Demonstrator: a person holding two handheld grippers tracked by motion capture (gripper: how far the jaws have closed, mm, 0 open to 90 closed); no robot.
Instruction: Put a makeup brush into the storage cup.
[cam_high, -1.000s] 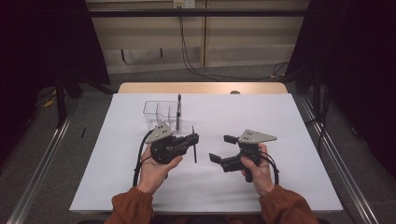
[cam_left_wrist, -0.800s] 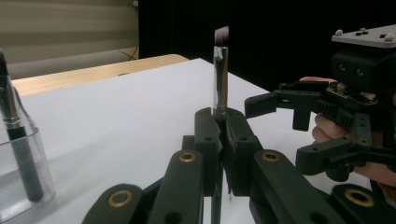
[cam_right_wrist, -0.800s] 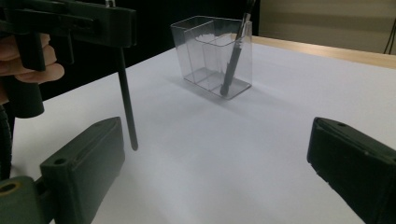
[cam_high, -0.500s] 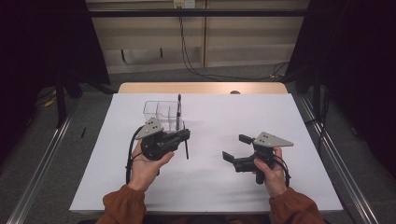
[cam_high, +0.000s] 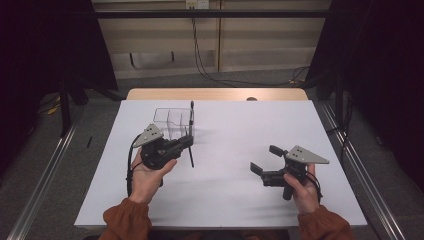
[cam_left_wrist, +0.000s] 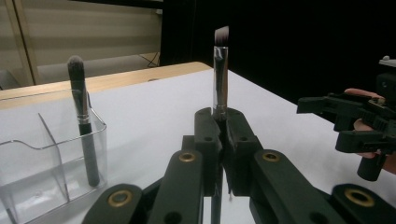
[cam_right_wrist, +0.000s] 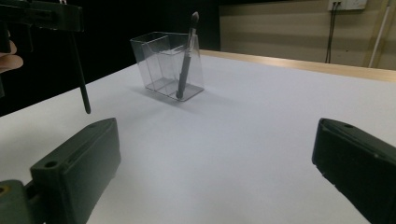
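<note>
My left gripper (cam_high: 188, 142) is shut on a thin black makeup brush (cam_high: 191, 156), held upright just in front of a clear plastic organizer (cam_high: 170, 123). In the left gripper view the pads clamp the silver ferrule of the held brush (cam_left_wrist: 220, 70), its angled bristles on top. A second dark brush (cam_high: 192, 111) stands in the organizer's right compartment, and that brush (cam_left_wrist: 82, 116) leans against a clear wall. My right gripper (cam_high: 265, 159) hovers over the paper at the right, open and holding nothing. The organizer (cam_right_wrist: 164, 65) lies ahead of it.
White paper (cam_high: 240, 125) covers the table, with a wooden edge (cam_high: 215, 94) at the back. Dark curtains stand on both sides, and cables trail on the floor behind. From the right gripper view, the left gripper (cam_right_wrist: 42, 16) and the held brush handle (cam_right_wrist: 82, 79) hang at upper left.
The two hands have drawn apart. The left gripper carried the brush left and back toward the organizer. The right gripper slid right, still open.
</note>
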